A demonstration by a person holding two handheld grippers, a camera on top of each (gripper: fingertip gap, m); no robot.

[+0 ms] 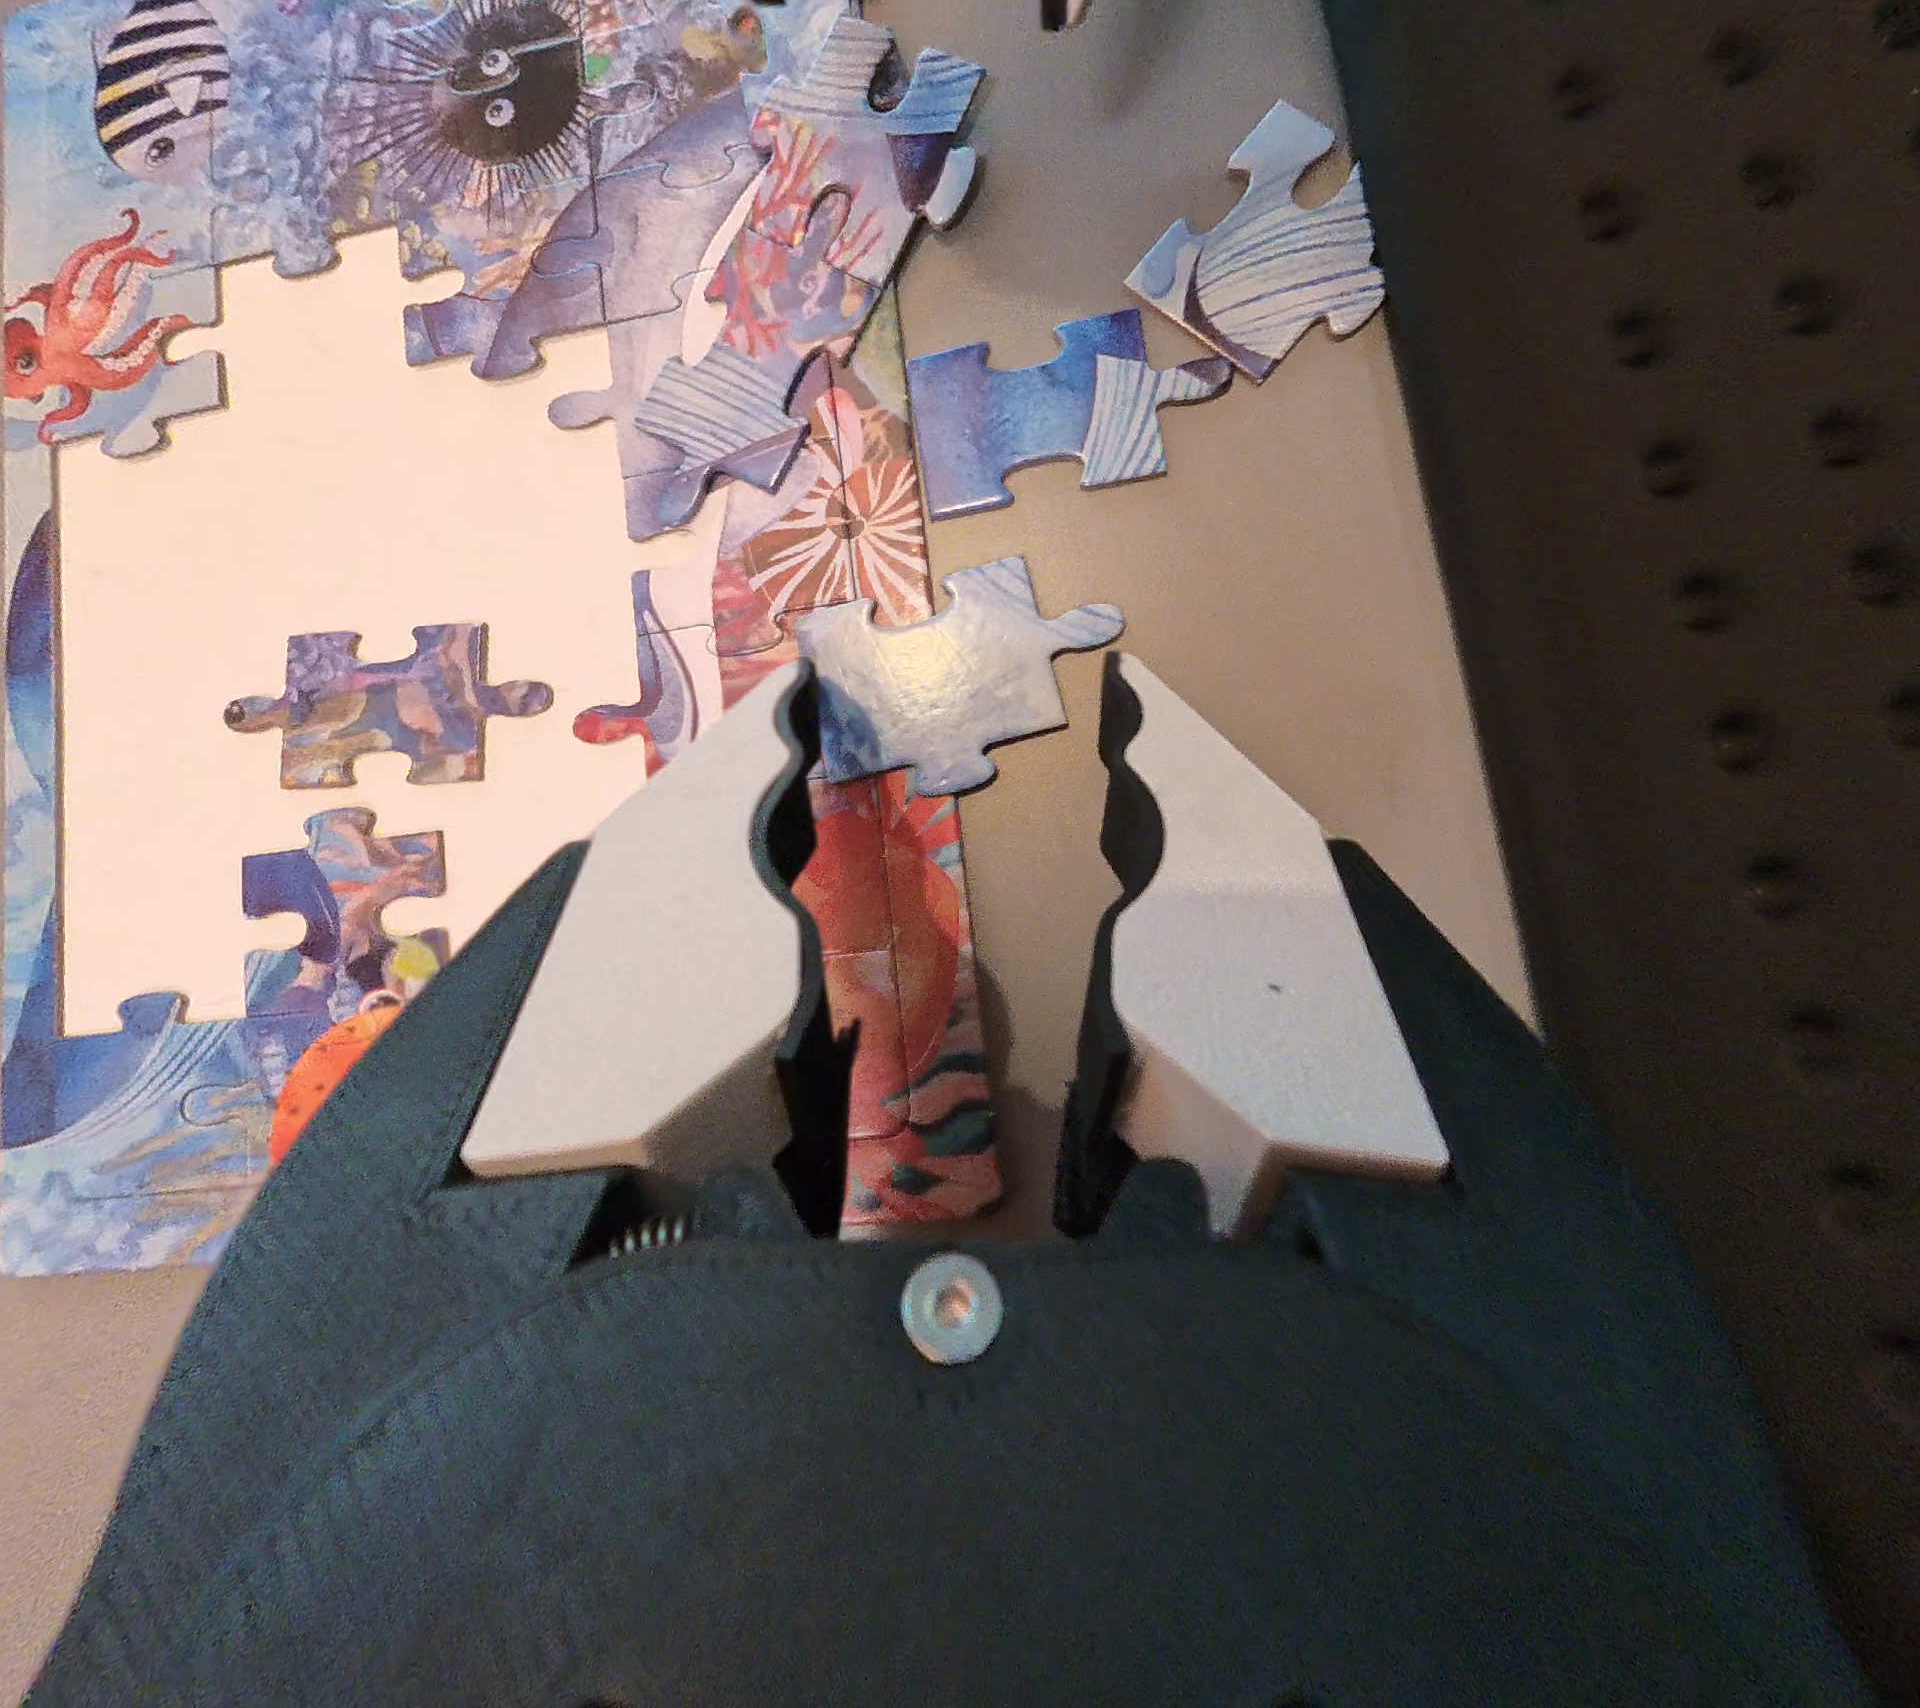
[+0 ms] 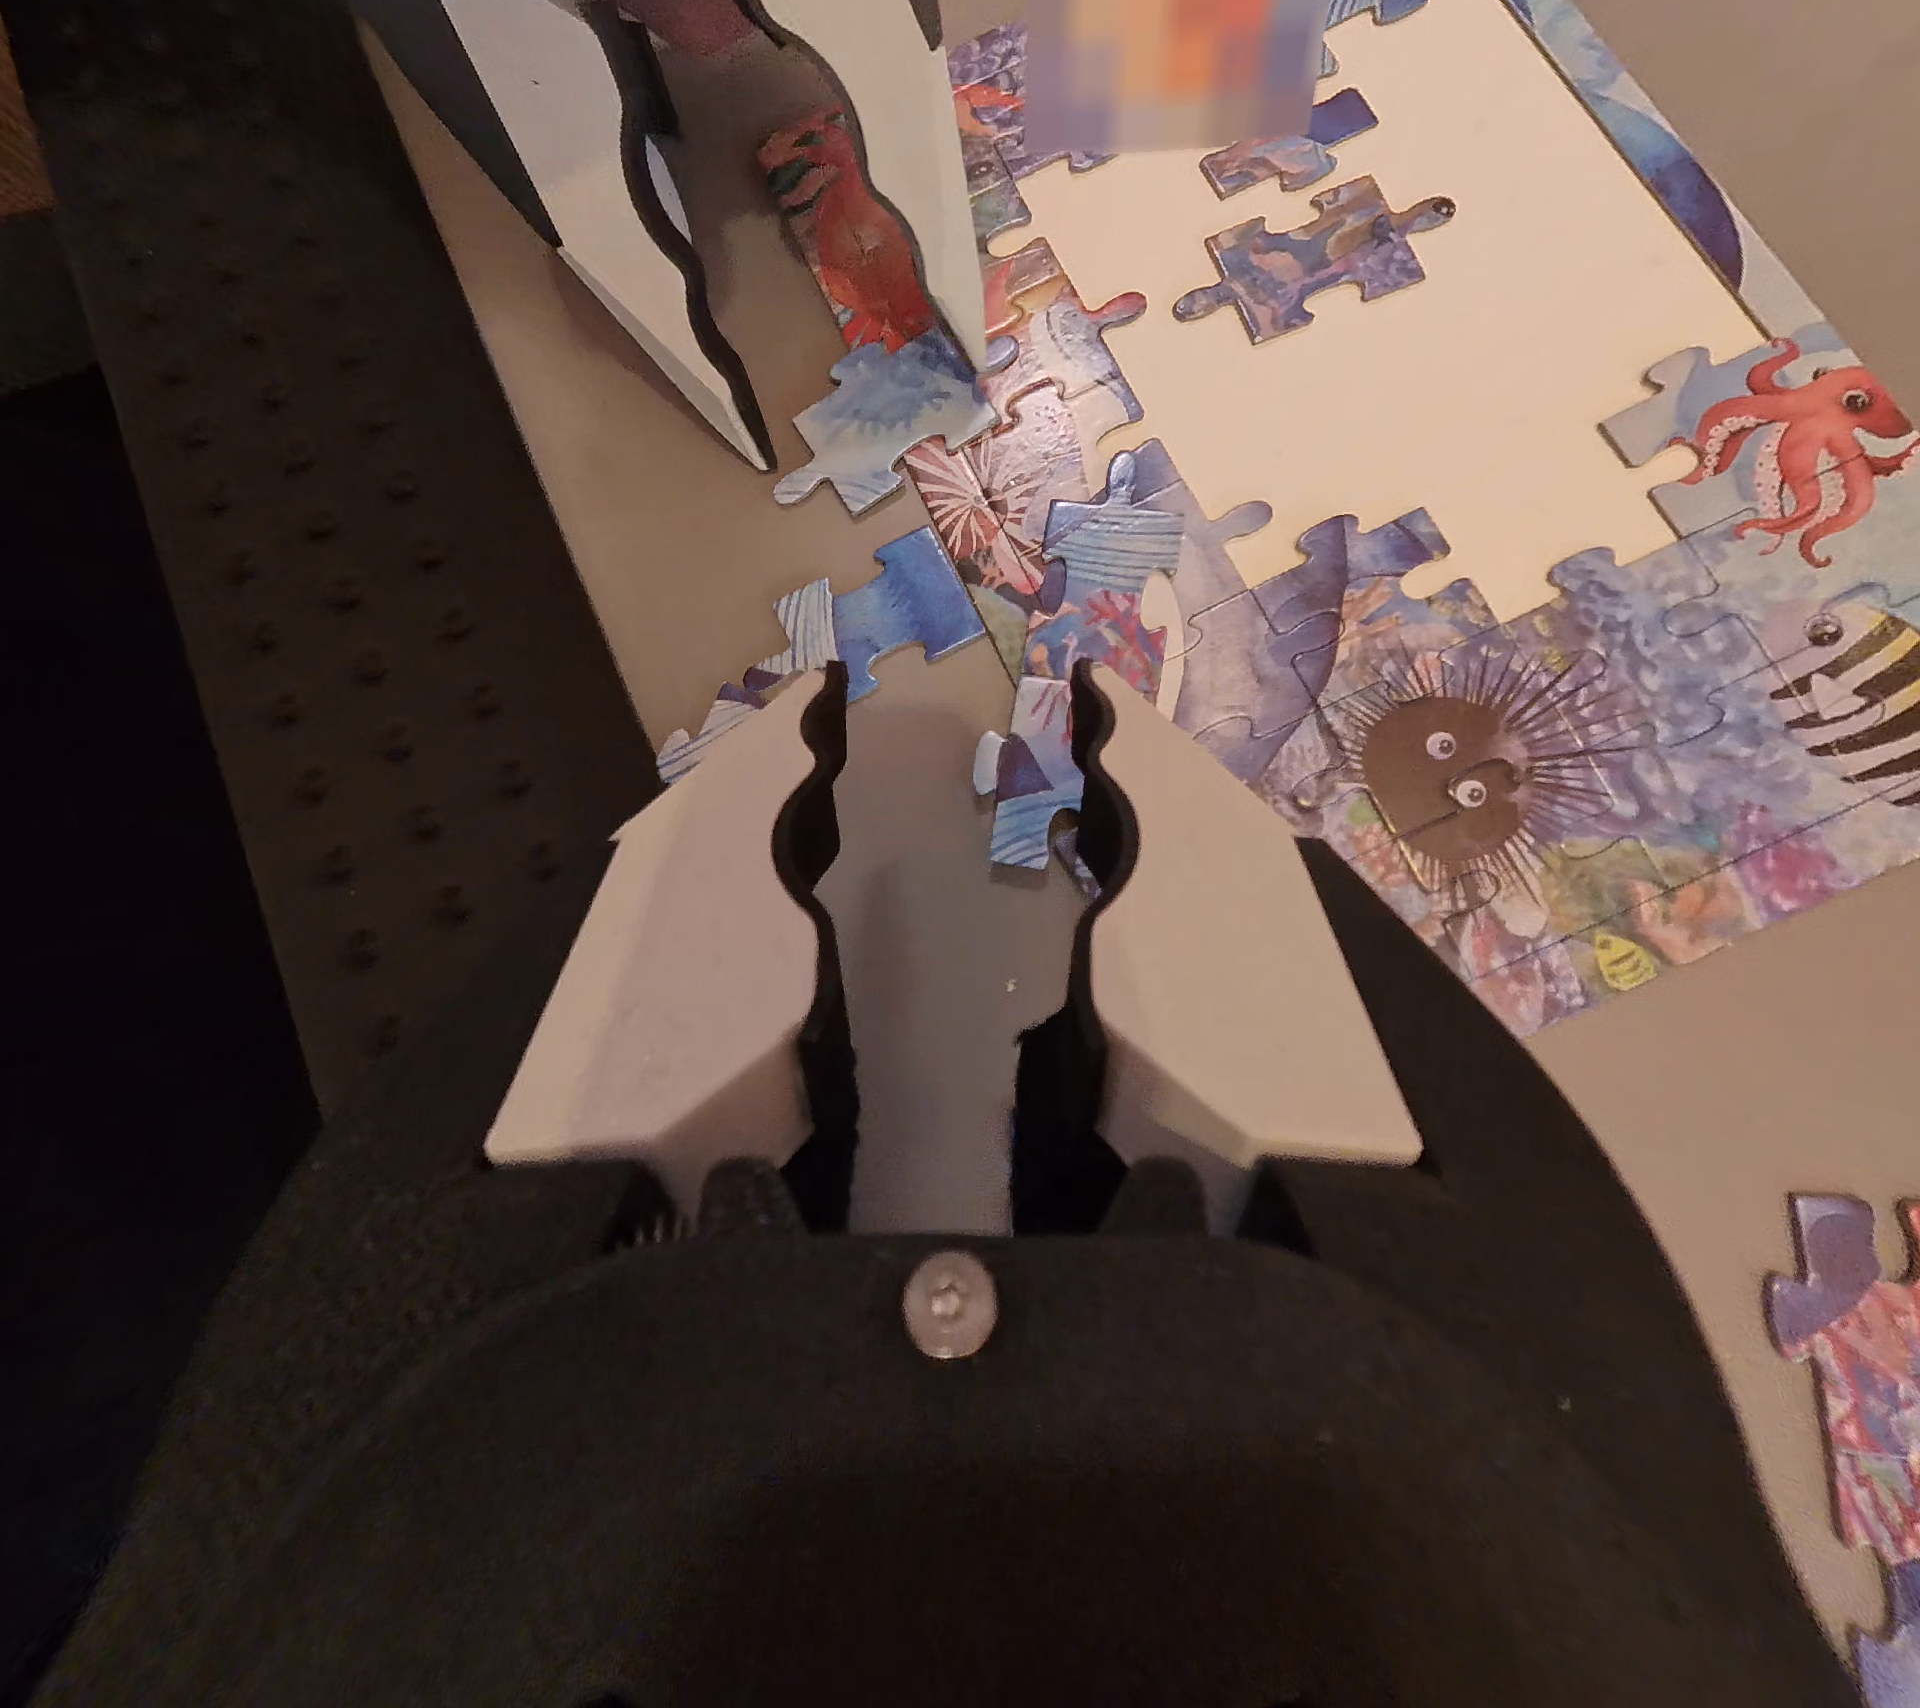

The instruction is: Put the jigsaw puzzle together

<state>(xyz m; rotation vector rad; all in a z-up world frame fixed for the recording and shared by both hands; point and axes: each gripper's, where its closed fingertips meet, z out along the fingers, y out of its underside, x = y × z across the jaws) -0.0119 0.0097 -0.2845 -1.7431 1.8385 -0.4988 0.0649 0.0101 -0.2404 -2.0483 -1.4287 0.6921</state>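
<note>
Left gripper (image 1: 956, 682) fingers spread over pale blue piece (image 1: 940, 694), right gripper (image 2: 956, 687) fingers spread above table (image 2: 935, 827).

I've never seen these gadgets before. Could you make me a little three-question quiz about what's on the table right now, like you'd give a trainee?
1. True or false: the left hand-held gripper is clamped shut on a puzzle piece.
2. Which creature sits on the assembled puzzle next to the striped fish? A) spiky black sea urchin B) a green turtle C) a yellow crab
3. Fill in: the pale blue loose piece lies at the tips of the ____ hand-held gripper.

Key
1. False: its jaws stand open, with that piece lying between the tips.
2. A, the spiky black sea urchin.
3. Left. The right hand-held gripper is open too.
</note>
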